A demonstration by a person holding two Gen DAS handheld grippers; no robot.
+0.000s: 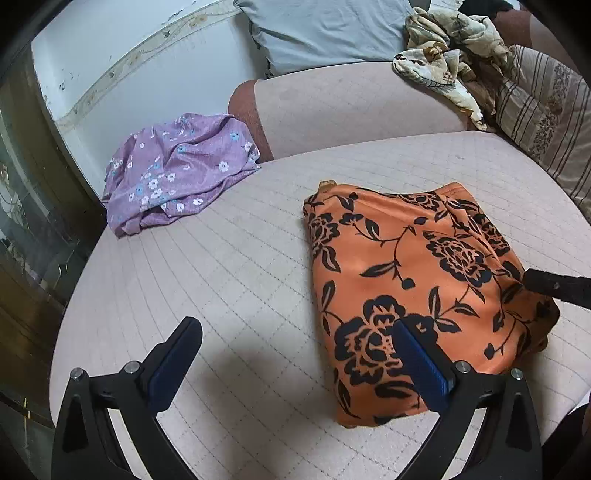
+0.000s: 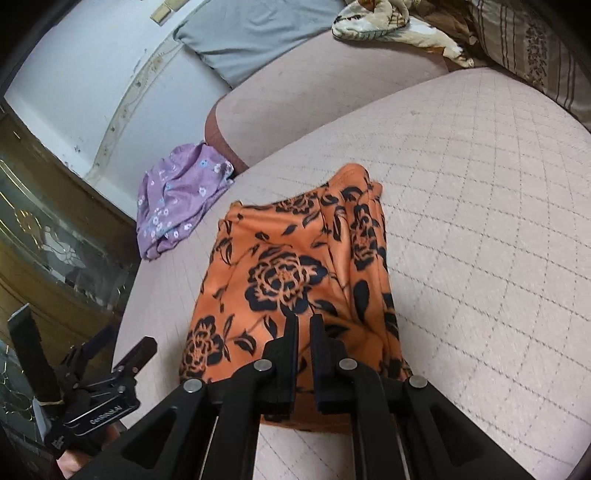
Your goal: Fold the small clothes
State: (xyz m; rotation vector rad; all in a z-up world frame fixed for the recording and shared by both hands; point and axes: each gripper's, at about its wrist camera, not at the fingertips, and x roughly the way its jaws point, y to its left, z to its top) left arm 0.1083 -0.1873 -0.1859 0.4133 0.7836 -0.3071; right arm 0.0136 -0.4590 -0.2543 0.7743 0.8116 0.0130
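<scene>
- We see an orange cloth garment printed with black roses and leaves (image 1: 413, 280), folded into a compact, roughly rectangular bundle and lying flat on a pale pink quilted seat cushion (image 1: 236, 258) of a sofa.
- Our left gripper (image 1: 295, 343) hangs over the near edge of that cushion with its jaws spread wide; one blue-padded finger stands above bare cushion, the other above the near left corner of the orange garment, and nothing is pinched between them.
- Our right gripper (image 2: 304, 321) points down at the near part of the orange garment (image 2: 295, 280) with its jaws pressed almost together; only a thin slit shows between them, and we cannot tell whether any fabric is caught there.
- In the left wrist view the tip of the right gripper enters from the right edge, over the right side of the garment.
- In the right wrist view the left gripper (image 2: 122, 354) appears at lower left, beyond the cushion's edge.
- A crumpled lilac cloth garment with small white and blue flowers (image 1: 177, 177) lies unfolded at the far left corner of the cushion, well apart from the orange one.
- Behind, we note a light grey-blue pillow (image 1: 325, 33), a rumpled cream floral cloth (image 1: 443, 48) and a striped beige cushion (image 1: 546, 122) against the sofa back.
</scene>
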